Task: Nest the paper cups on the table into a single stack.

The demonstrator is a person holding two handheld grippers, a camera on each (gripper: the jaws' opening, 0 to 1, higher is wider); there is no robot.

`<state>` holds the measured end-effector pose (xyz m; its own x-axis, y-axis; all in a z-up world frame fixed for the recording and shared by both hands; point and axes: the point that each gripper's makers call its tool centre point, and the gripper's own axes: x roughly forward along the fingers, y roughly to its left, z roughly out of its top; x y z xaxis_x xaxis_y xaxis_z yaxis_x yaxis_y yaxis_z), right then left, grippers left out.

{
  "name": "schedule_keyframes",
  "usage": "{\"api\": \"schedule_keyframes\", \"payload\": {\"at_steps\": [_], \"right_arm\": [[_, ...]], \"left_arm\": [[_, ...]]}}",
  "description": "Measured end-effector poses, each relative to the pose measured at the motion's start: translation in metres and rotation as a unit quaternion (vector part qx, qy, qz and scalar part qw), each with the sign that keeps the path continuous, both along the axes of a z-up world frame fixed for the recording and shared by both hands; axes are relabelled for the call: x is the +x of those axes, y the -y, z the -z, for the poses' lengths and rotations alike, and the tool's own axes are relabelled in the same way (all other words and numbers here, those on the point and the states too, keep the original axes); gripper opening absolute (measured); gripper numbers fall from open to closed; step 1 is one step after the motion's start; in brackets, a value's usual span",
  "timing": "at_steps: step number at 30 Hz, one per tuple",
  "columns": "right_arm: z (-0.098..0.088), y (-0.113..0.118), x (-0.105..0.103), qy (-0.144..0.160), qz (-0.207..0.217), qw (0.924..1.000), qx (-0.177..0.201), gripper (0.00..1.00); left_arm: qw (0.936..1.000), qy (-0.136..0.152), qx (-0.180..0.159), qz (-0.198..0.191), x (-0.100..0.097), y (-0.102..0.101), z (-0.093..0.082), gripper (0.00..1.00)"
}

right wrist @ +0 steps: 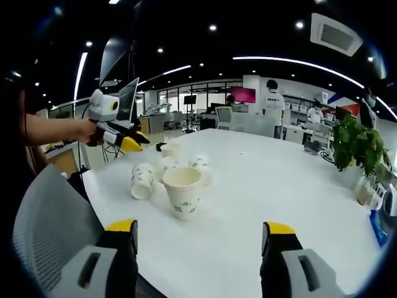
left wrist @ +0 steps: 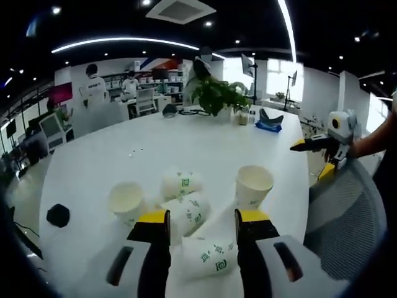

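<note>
Seemingly toppled cup [left wrist: 208, 254], rim away.

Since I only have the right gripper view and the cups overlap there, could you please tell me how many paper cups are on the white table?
Observer: Five white paper cups with green print; one upright cup stands apart.
Operator: Is the left gripper holding one?
Observer: No. A lying cup sits between the open left gripper's jaws, ungripped.
Operator: What lies beyond it?
Observer: Two more lying cups, resting against each other.
</note>
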<state>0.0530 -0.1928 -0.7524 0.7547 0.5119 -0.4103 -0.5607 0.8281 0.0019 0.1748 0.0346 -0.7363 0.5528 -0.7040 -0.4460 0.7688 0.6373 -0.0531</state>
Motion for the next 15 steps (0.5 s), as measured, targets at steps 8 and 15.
{"api": "schedule_keyframes", "payload": {"at_steps": [8,15], "right_arm": [[0.0,0.0,0.0,-0.001,0.0,1.0,-0.001,0.83],[0.002,0.002,0.0,-0.001,0.0,1.0,-0.002,0.83]], "left_arm": [[0.9996,-0.024,0.015,-0.002,-0.009,-0.008,0.017,0.37],[0.9988,-0.048,0.011,-0.003,-0.01,-0.013,0.032,0.34]]}}
